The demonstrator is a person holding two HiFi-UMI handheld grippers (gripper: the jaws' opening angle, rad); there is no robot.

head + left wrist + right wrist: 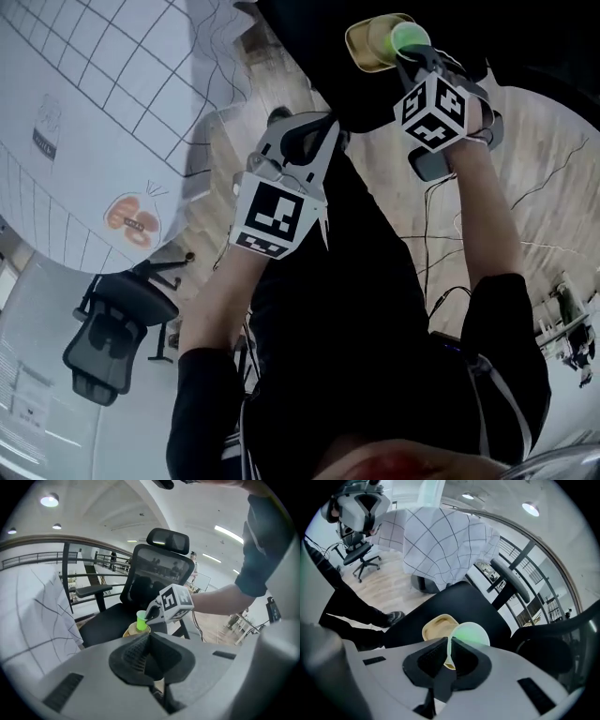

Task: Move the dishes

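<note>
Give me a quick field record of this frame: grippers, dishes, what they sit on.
left gripper: jaws together, empty, apart from the dishes
right gripper: closed on the cup rim
cup: green, right over the dish; contact between them unclear
dish: tan, on the chair seat
chair: black office chair
cloth: checked, draped beyond the chair

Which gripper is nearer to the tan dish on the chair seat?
Right. The right gripper pinches the green cup by its rim just above the tan dish; the left gripper, shut and empty, hangs well back from it.
</note>
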